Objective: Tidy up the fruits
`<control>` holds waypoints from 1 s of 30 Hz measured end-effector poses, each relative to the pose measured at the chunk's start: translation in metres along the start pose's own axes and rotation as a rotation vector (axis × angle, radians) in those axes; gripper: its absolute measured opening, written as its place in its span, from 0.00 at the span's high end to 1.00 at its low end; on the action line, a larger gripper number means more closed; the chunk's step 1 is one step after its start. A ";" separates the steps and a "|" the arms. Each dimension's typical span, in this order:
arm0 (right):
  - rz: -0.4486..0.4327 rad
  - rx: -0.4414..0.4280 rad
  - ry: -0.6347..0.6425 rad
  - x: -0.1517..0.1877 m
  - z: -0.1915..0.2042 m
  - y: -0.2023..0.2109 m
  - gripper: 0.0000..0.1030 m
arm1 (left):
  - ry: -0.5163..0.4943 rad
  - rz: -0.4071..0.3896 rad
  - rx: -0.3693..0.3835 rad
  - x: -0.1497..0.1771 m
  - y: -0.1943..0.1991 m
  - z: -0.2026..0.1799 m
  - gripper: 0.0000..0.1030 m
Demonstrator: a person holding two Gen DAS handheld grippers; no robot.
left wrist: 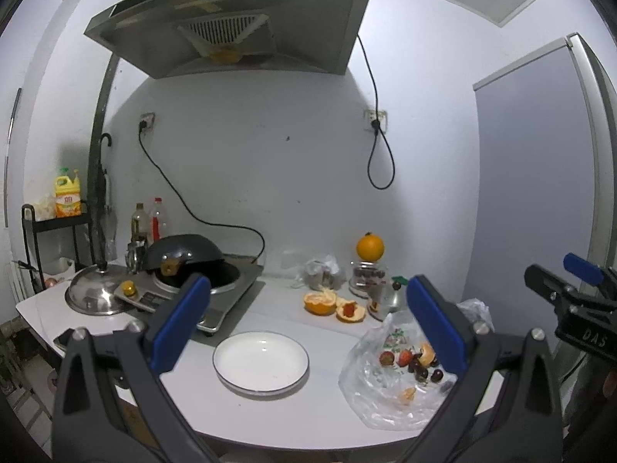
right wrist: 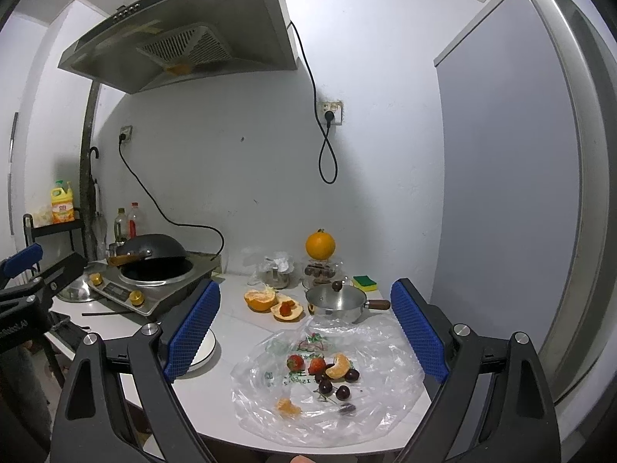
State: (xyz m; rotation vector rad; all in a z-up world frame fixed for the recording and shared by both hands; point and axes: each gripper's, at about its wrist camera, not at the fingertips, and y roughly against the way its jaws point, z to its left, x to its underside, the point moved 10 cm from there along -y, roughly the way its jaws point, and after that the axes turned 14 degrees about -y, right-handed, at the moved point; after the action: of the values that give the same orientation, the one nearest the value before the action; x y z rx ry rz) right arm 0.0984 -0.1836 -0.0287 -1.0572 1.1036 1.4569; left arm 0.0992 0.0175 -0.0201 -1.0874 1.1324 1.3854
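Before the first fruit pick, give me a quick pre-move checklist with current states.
1. Left gripper open and holding nothing: ok.
2. Right gripper open and holding nothing: ok.
3. White plate bare and ready to take fruit: ok.
4. Strawberries, cherries and orange segment lie exposed on the flattened plastic bag, not wrapped inside: ok.
5. Fruits spaced for a clean single pick: not ok; one strawberry, the segment and cherries touch in a cluster.
6. Bag held down so it will not lift with a fruit: cannot tell.
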 end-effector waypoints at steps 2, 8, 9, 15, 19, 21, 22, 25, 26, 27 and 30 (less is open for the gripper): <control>0.000 0.002 -0.003 0.001 -0.002 0.001 0.10 | -0.005 -0.001 -0.001 0.001 0.000 -0.002 0.00; -0.003 0.010 -0.004 0.000 -0.003 0.004 0.10 | -0.007 -0.001 -0.002 0.002 0.000 -0.006 0.00; -0.004 0.012 -0.004 0.000 -0.004 0.004 0.10 | -0.008 -0.001 0.000 0.002 0.000 -0.007 0.00; -0.004 0.014 -0.005 0.001 -0.005 0.006 0.10 | -0.014 -0.008 0.008 0.001 0.002 -0.009 0.00; 0.004 0.015 -0.001 0.002 -0.005 0.005 0.10 | -0.015 -0.006 0.017 0.001 0.001 -0.011 0.00; 0.009 0.016 -0.003 0.002 -0.006 0.004 0.10 | -0.018 -0.007 0.021 0.002 0.001 -0.012 0.00; 0.010 0.016 -0.003 0.002 -0.006 0.004 0.10 | -0.017 -0.008 0.023 0.001 0.001 -0.012 0.00; 0.012 0.018 0.001 0.001 -0.005 0.004 0.10 | -0.019 -0.010 0.024 0.002 0.001 -0.013 0.00; 0.012 0.019 0.002 0.001 -0.005 0.005 0.10 | -0.017 -0.009 0.026 0.003 0.001 -0.012 0.00; 0.012 0.020 0.002 0.001 -0.004 0.005 0.10 | -0.016 -0.009 0.027 0.004 0.001 -0.012 0.00; 0.012 0.019 0.002 0.001 -0.005 0.004 0.10 | -0.013 -0.008 0.028 0.004 0.001 -0.012 0.00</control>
State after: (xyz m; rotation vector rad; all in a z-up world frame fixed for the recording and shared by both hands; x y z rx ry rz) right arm 0.0943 -0.1885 -0.0303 -1.0408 1.1247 1.4524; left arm 0.0984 0.0062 -0.0259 -1.0605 1.1331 1.3652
